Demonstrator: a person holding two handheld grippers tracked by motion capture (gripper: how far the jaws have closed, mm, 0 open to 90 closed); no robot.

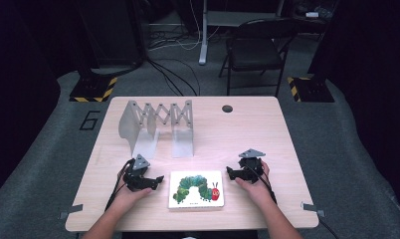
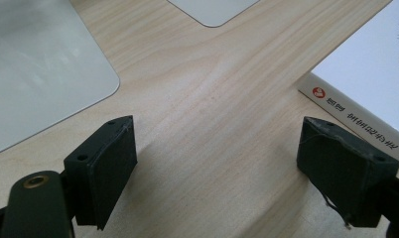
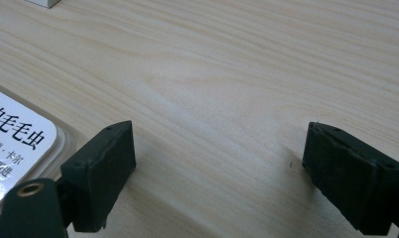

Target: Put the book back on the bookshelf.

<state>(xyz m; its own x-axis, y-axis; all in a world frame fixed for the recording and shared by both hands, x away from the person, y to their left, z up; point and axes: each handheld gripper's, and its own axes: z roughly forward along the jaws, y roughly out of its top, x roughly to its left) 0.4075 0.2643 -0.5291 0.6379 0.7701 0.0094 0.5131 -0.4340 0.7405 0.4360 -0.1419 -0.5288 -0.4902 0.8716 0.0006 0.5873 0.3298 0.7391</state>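
Note:
A white picture book (image 1: 196, 189) with a green caterpillar on its cover lies flat near the table's front edge, between my two hands. My left gripper (image 1: 157, 180) rests on the table just left of it, open; in the left gripper view (image 2: 217, 168) the book's spine (image 2: 356, 124) sits beside the right jaw, with bare wood between the jaws. Right of the book, my right gripper (image 1: 230, 173) is open; the right gripper view (image 3: 220, 171) has the book's corner (image 3: 19, 144) by the left jaw.
A grey metal accordion rack (image 1: 158, 127) with several upright divider plates stands at the back left of the wooden table (image 1: 248, 134). A round cable hole (image 1: 227, 108) is at the back. A folding chair (image 1: 255, 50) stands beyond the table.

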